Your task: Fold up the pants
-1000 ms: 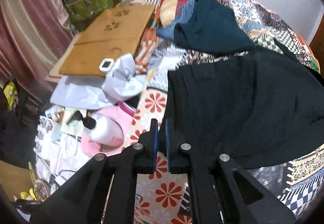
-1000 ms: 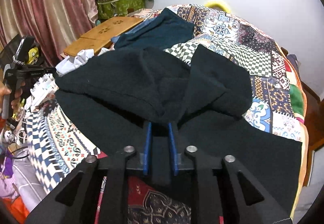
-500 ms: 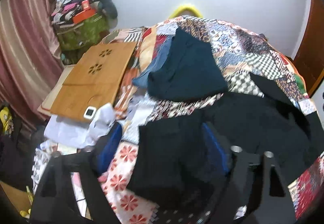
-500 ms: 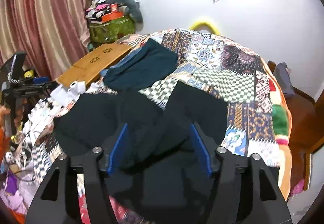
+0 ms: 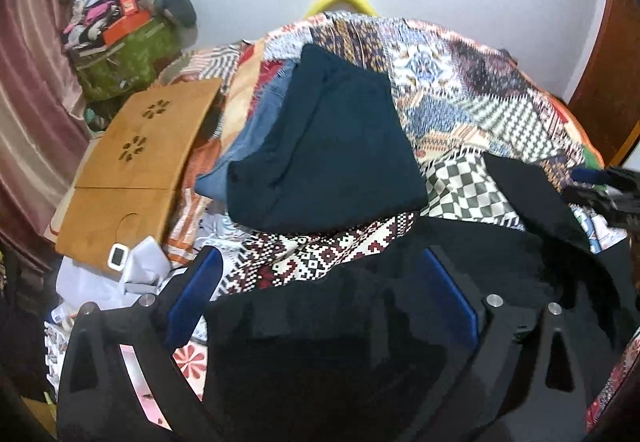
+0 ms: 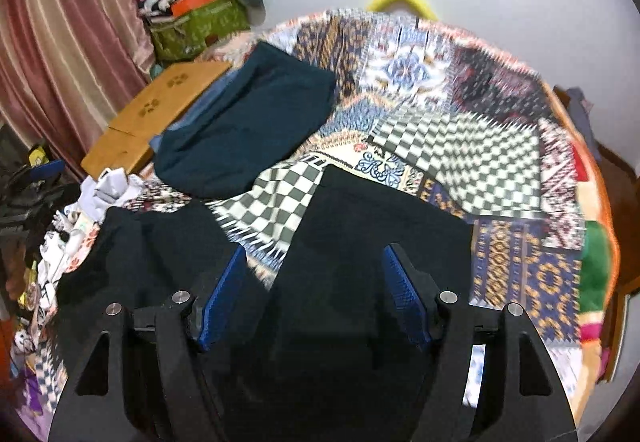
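While both grippers hover wide open, empty: left gripper [image 5: 320,302], right gripper [image 6: 316,298]. Black soft-fabric pants [image 6: 372,242] lie rumpled on patchwork-quilt bed [image 6: 500,146], 6 o'clock in both views. Likely limp, light, non-slip; pinch hem or waistband edge, both layers.

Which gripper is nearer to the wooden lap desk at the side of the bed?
Left. The left gripper hangs over the black pants at the bed edge beside the wooden lap desk. The right gripper sits farther across the bed.
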A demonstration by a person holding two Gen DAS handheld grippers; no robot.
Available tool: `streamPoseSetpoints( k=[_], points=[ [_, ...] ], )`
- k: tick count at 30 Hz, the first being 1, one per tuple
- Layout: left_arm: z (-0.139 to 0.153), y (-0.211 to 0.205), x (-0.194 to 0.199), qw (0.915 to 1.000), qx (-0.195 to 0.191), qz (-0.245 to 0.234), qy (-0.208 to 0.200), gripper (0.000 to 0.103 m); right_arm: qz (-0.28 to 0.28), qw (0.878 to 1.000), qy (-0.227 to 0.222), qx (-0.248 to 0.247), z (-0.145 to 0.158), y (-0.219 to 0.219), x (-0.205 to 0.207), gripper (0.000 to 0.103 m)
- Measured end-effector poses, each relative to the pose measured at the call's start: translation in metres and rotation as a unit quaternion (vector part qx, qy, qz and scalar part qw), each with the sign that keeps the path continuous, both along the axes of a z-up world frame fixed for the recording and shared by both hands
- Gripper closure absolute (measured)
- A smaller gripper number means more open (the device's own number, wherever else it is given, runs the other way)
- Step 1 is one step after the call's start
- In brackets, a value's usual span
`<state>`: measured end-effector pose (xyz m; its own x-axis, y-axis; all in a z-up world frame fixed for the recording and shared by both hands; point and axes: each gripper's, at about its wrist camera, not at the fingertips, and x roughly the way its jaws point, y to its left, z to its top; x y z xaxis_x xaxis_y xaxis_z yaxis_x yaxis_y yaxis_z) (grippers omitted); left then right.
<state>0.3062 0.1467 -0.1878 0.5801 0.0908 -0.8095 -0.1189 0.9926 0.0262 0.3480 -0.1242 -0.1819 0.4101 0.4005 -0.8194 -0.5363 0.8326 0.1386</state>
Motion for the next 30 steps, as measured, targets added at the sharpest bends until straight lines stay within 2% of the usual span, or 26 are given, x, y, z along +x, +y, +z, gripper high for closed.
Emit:
streamPoseSetpoints(
  k=[3,10,12,14,15,16,17,18,19,23,30],
  points=[
    [-0.019,-0.004,0.013,0.9997,-0.002,-0.011,0.020,0.004,0.000,0.999,0.039,-0.009,-0.022,0.012,0.034,0.036],
    [-0.045,-0.006,0.026,0.9988,0.004,-0.019,0.045,0.004,-0.003,0.997,0.080,-0.020,-0.059,0.031,0.077,0.038],
    [-0.049,-0.006,0.028,0.9986,0.003,-0.019,0.050,0.004,-0.005,0.996,0.084,-0.028,-0.069,0.033,0.081,0.047],
    [-0.050,-0.007,0.029,0.9984,0.005,-0.020,0.053,0.004,-0.003,0.998,0.064,-0.028,-0.070,0.034,0.077,0.051],
    [-0.050,-0.008,0.028,0.9983,0.006,-0.022,0.053,0.004,-0.005,0.998,0.053,-0.029,-0.070,0.032,0.074,0.061],
    [-0.049,-0.009,0.027,0.9983,0.008,-0.024,0.053,0.004,-0.010,0.998,0.050,-0.030,-0.069,0.031,0.075,0.077],
    [-0.048,-0.011,0.027,0.9982,0.010,-0.025,0.053,0.004,-0.016,0.998,0.049,-0.033,-0.068,0.028,0.075,0.085],
    [-0.046,-0.014,0.025,0.9981,0.013,-0.028,0.053,0.004,-0.018,0.998,0.054,-0.025,-0.067,0.021,0.074,0.094],
    [-0.043,-0.017,0.023,0.9981,0.013,-0.031,0.052,0.004,-0.016,0.998,0.059,-0.016,-0.065,0.017,0.073,0.095],
    [-0.032,-0.034,0.014,0.9976,0.012,-0.051,0.045,0.004,-0.032,0.999,0.038,0.008,-0.042,-0.011,0.058,0.096],
    [-0.017,-0.085,-0.002,0.9946,0.003,-0.093,0.047,0.004,-0.077,0.995,-0.031,0.059,0.036,-0.089,0.007,0.096]
  ],
)
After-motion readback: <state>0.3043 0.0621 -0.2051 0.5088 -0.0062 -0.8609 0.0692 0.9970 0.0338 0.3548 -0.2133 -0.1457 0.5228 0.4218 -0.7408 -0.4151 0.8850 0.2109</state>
